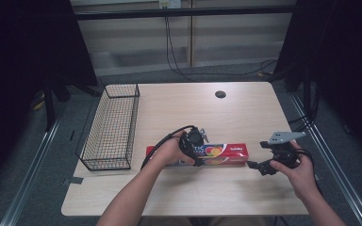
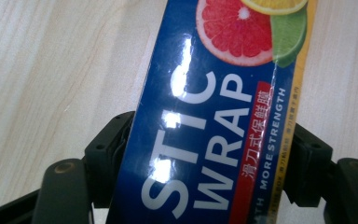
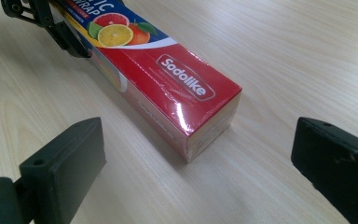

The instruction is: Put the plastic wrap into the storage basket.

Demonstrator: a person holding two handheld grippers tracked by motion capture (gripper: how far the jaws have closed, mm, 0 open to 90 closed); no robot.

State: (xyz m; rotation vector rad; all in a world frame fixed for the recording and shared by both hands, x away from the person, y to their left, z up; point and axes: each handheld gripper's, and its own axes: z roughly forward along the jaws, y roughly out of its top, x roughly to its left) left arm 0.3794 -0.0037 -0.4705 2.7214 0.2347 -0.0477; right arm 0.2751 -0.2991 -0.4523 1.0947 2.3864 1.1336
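Note:
A long red and blue plastic wrap box (image 1: 226, 153) with citrus pictures lies flat near the table's front, running left to right. My left gripper (image 1: 195, 155) comes down over its left half; in the left gripper view the black pads (image 2: 109, 151) press on both long sides of the box (image 2: 205, 116). My right gripper (image 1: 259, 166) is held level just off the box's right end, pointing at it. In the right gripper view its jaws stand wide apart, with the red end of the box (image 3: 168, 88) a little ahead of them and the left gripper (image 3: 51, 23) farther back.
A black wire basket (image 1: 111, 127) stands along the table's left edge, close to the box's left end. A round cable hole (image 1: 220, 94) sits at the back of the wooden table (image 1: 193, 188). Bare wood lies in front of and behind the box.

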